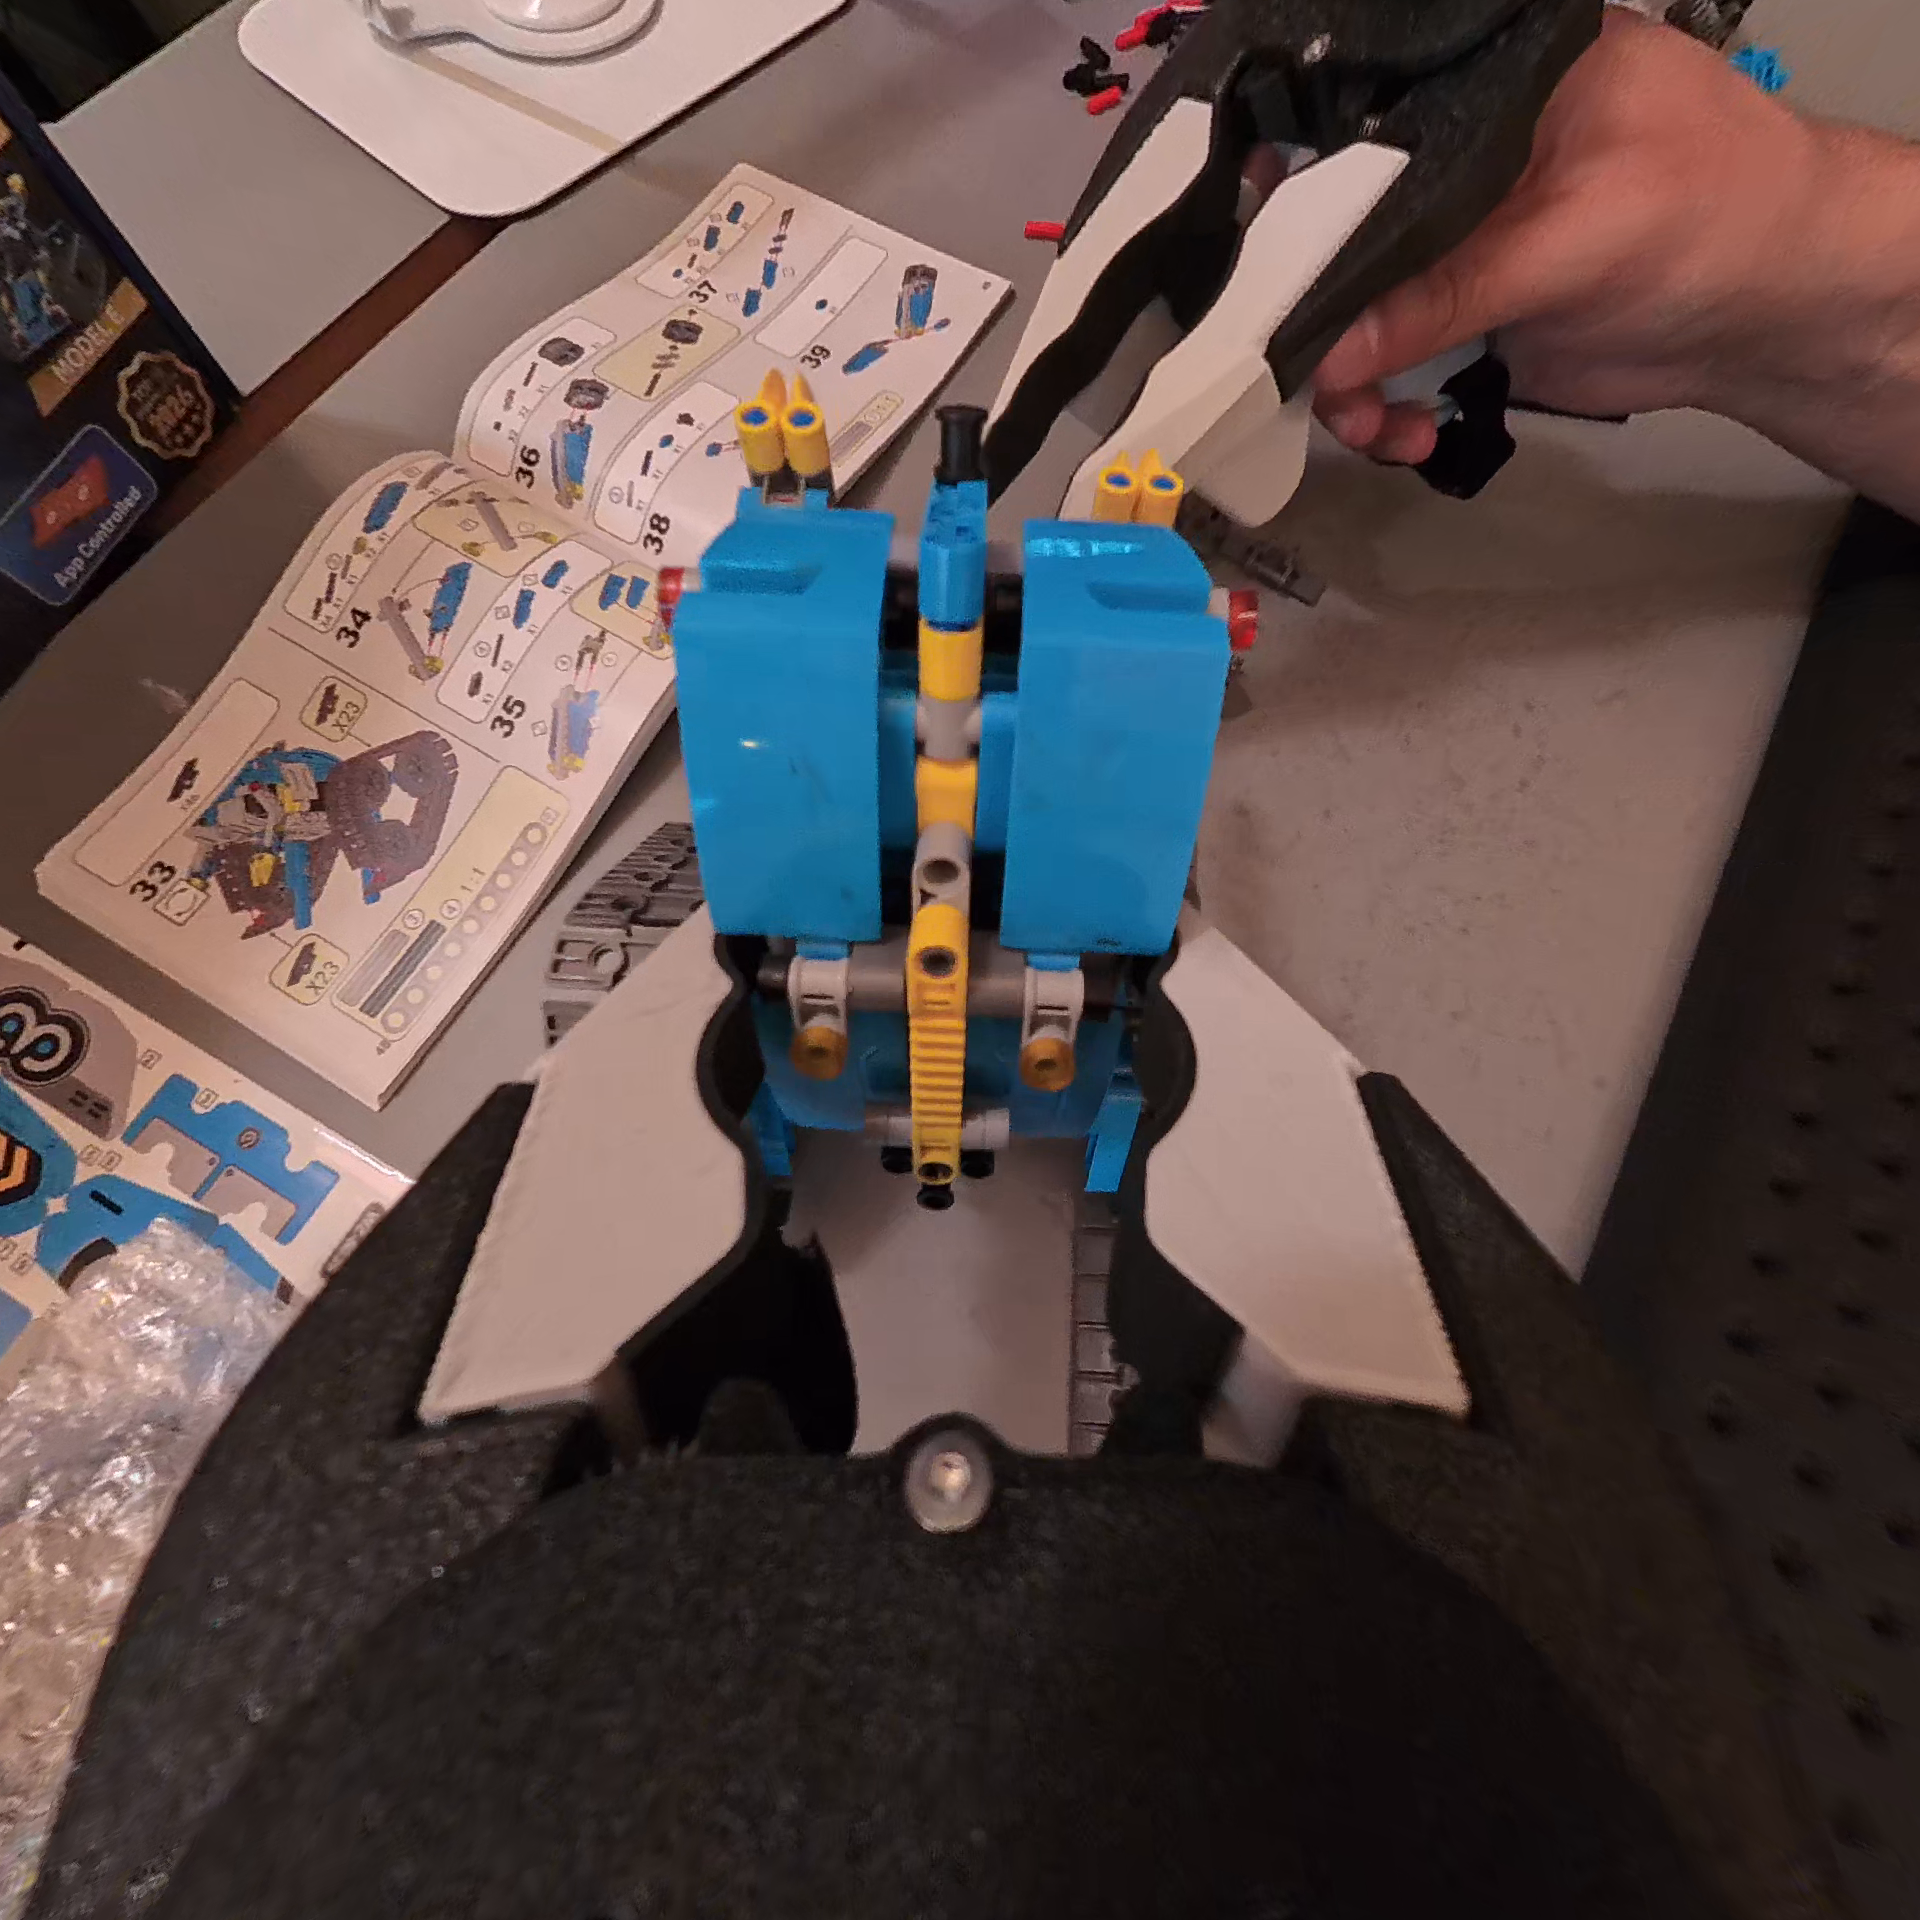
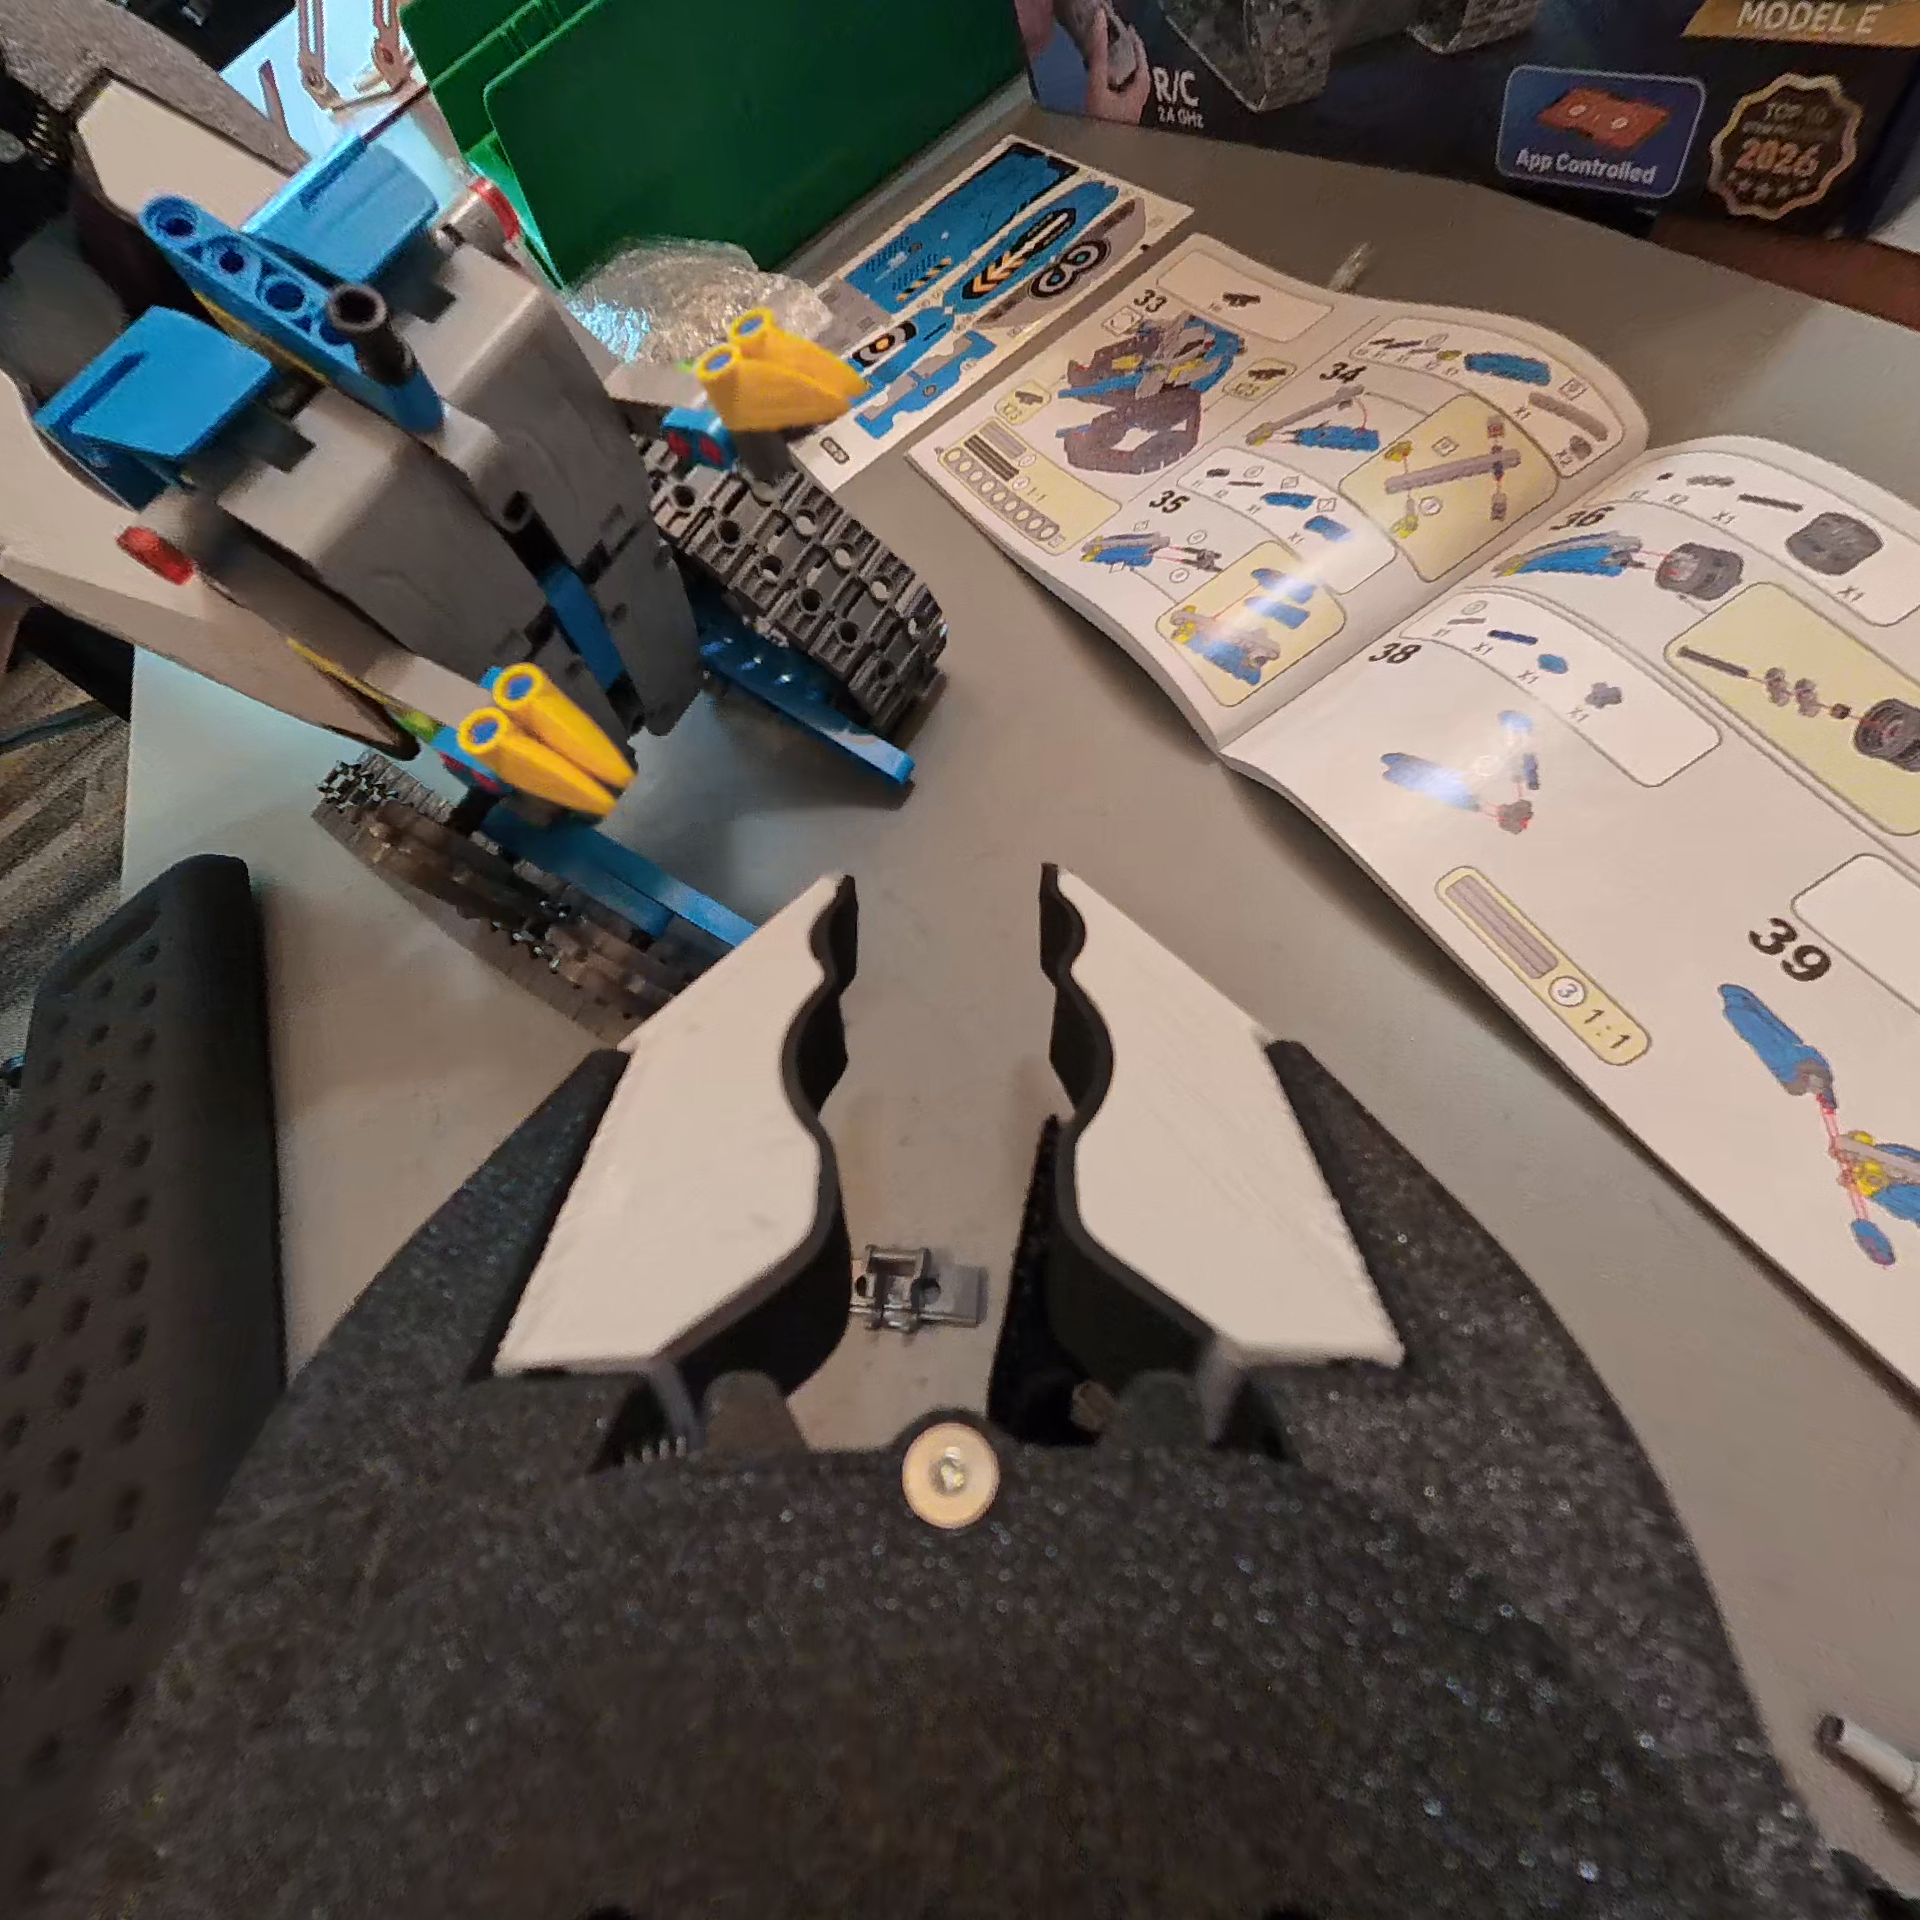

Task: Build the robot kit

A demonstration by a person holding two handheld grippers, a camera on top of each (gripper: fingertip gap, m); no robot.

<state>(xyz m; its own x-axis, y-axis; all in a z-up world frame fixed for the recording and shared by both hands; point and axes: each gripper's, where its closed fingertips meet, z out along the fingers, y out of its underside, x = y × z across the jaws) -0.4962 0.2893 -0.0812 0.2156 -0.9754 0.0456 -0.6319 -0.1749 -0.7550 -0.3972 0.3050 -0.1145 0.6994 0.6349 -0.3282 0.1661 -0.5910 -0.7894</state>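
Blue model [image 1: 940, 727], long axis pointing away, clamped in left gripper [image 1: 940, 1029]; right gripper [image 2: 948, 1039] apart over grey link [image 2: 914, 1288]; printed manual [image 2: 1455, 623] beside.

left tongs [image 1: 943, 1049]: black grainy body, white wavy fingers | right tongs [image 2: 948, 997]: same, silver screw

A hobby work area is suggested: a grey counter [image 2: 1039, 748] is covered with an open instruction booklet [image 2: 1455, 665], a sticker sheet [image 2: 987, 260], a kit box [image 2: 1558, 104] at upper right, and green bins [image 2: 727, 114].
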